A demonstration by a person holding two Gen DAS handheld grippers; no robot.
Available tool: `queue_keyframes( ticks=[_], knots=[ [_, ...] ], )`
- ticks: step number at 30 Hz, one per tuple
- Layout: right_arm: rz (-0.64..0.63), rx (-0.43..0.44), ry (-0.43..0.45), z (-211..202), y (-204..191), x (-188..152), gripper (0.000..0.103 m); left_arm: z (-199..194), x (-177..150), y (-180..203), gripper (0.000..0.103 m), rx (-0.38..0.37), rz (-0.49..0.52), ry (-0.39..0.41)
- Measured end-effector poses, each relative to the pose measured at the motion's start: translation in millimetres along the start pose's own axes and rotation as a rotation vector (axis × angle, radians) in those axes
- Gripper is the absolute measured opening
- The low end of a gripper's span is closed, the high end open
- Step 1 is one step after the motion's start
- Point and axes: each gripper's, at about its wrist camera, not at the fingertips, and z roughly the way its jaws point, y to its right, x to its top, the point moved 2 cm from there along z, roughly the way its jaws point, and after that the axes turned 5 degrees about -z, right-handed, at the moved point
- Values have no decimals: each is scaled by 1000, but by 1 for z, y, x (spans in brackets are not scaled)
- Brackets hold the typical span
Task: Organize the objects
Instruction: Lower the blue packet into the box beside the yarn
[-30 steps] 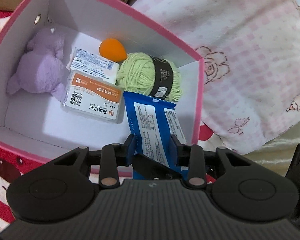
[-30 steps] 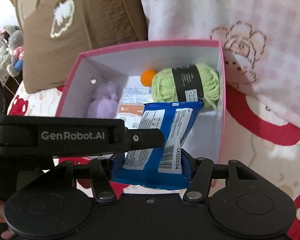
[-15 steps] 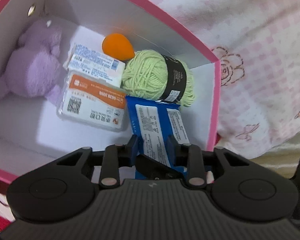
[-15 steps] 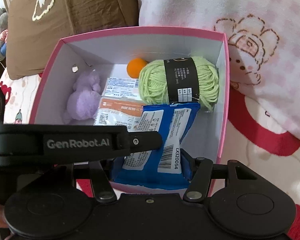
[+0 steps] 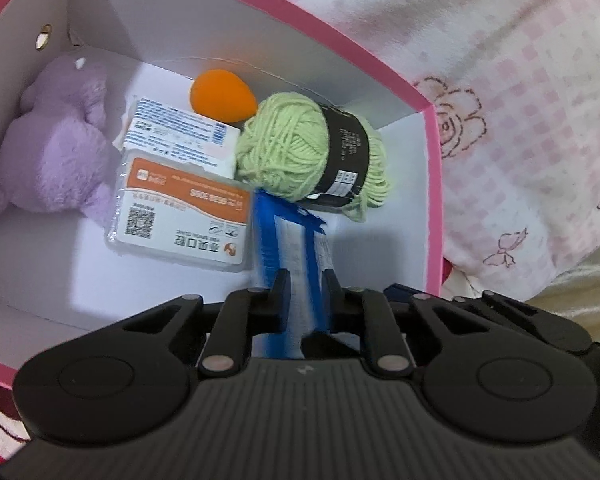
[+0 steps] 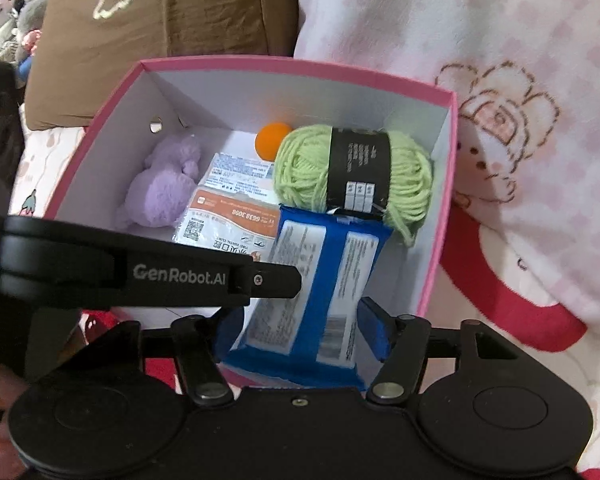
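From my left gripper (image 5: 304,280) I see its jaws have just closed tight on the edge of the blue packet (image 5: 296,256), which stands on edge between them inside the pink box (image 5: 434,184). My right gripper (image 6: 300,320) has just been opening; the same blue packet (image 6: 320,280) sits between its blue pads (image 6: 374,330), with a gap showing on the right side, so they look slack around it. The packet's far end touches the green yarn ball (image 6: 352,172) by the right wall. Left of the packet lies an orange-labelled pack (image 6: 228,216), with a white-and-blue pack (image 6: 238,170) behind it. A purple plush toy (image 6: 164,184) sits toward the left wall, and an orange ball (image 6: 272,140) rests at the back. Beyond the box lie a pink patterned blanket (image 6: 480,60) and a brown cushion (image 6: 160,20).
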Motion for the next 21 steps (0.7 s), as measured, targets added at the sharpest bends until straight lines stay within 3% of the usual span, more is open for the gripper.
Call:
queue_keyframes(
  ticks=[4, 7, 9, 13, 16, 21],
  knots=[
    [-22, 19, 40, -10, 3, -8, 69, 1, -3, 2, 14, -12, 17, 7],
    [-57, -4, 72, -13, 3, -17, 55, 1, -6, 1, 14, 26, 46, 17],
    [-58, 3, 97, -17, 4, -23, 52, -1, -10, 0, 14, 63, 72, 26],
    [-55, 29, 167, -28, 5, -37, 52, 5, -9, -3, 14, 98, 97, 16],
    [-61, 47, 218, -36, 4, -47, 52, 14, -7, 0, 8, 114, 109, 3],
    [-77, 51, 282, -46, 4, -54, 52, 35, -5, 9, 7, 197, 120, -21]
  ],
)
